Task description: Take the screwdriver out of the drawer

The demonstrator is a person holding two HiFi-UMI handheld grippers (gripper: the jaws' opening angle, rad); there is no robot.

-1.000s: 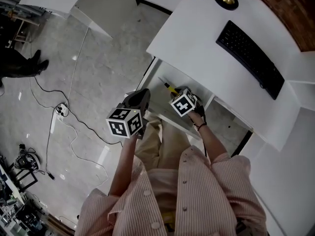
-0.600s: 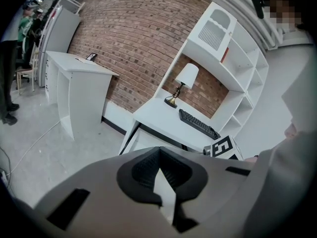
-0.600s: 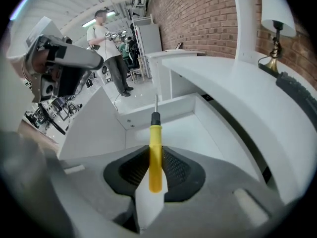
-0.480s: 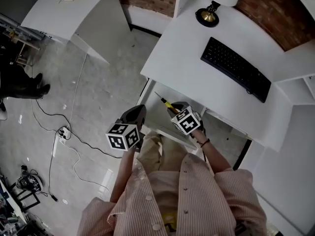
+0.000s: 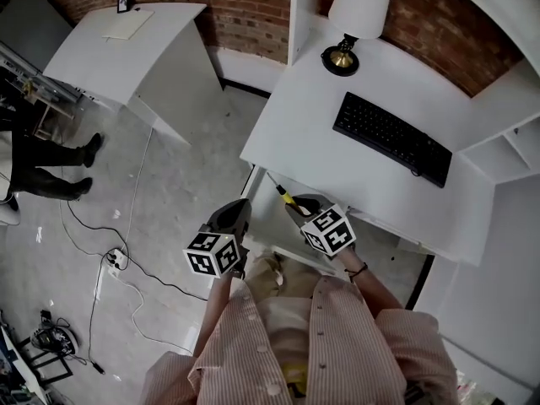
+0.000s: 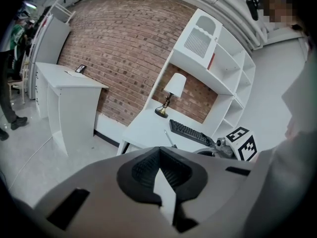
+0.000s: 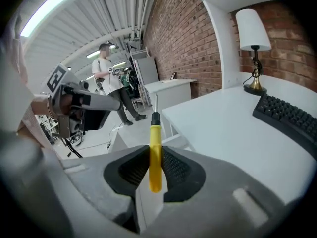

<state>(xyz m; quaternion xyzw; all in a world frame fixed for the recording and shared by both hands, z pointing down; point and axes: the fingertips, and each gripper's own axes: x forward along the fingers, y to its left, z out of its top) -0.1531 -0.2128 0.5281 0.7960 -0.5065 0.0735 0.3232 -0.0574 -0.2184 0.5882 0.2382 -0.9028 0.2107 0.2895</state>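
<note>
My right gripper point(image 5: 300, 207) is shut on the yellow handle of the screwdriver point(image 5: 287, 196), whose metal shaft points up and away toward the desk edge. In the right gripper view the handle point(image 7: 155, 157) stands upright between both pads of that gripper point(image 7: 155, 151). It hangs above the open white drawer point(image 5: 267, 218) under the desk. My left gripper point(image 5: 235, 218) hovers to the left of the drawer; in its own view its jaws point(image 6: 159, 152) meet at the tips with nothing in them, and the screwdriver shaft point(image 6: 170, 139) shows beyond them.
The white desk point(image 5: 312, 133) carries a black keyboard point(image 5: 390, 139) and a lamp point(image 5: 354, 19). A second white desk point(image 5: 126, 49) stands at the far left. Cables and a power strip point(image 5: 114, 264) lie on the floor. A person point(image 7: 106, 78) stands further off.
Both grippers have risen. The right one has lifted the screwdriver higher above the drawer. The head view has tilted up, showing more of the desk and the brick wall.
</note>
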